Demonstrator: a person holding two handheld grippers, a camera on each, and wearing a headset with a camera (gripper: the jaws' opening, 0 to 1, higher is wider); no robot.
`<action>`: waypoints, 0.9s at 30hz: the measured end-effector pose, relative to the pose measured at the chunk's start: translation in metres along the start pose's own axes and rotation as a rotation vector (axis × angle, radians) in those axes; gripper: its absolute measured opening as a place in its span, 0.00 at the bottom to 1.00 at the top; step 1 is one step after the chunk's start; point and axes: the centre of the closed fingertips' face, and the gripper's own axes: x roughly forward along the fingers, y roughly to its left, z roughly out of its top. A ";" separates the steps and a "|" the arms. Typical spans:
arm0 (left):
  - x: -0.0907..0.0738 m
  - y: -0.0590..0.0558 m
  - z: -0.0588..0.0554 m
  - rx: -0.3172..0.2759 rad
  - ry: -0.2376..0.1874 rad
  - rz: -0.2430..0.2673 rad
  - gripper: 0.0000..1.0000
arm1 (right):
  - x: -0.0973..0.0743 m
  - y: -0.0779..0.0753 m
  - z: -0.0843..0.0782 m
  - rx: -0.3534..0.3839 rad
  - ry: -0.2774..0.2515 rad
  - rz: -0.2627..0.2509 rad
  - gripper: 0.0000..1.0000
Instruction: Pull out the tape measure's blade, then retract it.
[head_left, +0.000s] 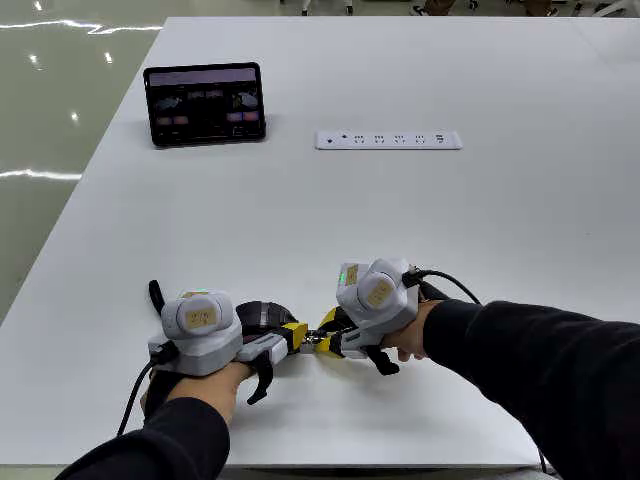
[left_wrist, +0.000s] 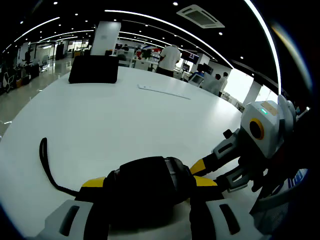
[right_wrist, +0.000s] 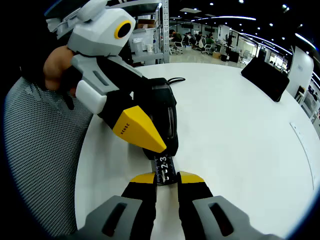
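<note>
While the left gripper (head_left: 292, 336) clamps the tape measure (left_wrist: 150, 186), the right gripper (right_wrist: 165, 178) pinches its barely drawn blade (right_wrist: 162, 167), lying straight between them.

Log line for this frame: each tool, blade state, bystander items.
left tool: shut on tape measure | right tool: shut on blade | blade: short length out | far side: tablet, power strip
</note>
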 end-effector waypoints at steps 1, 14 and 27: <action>0.000 0.000 0.000 0.000 0.000 0.000 0.61 | 0.000 0.000 0.000 0.000 0.000 0.000 0.11; 0.001 0.001 0.000 -0.004 -0.002 -0.002 0.61 | 0.008 0.002 0.008 -0.012 -0.010 0.018 0.12; 0.001 0.001 0.000 -0.008 -0.005 -0.001 0.61 | 0.002 0.000 0.002 -0.028 -0.031 0.008 0.11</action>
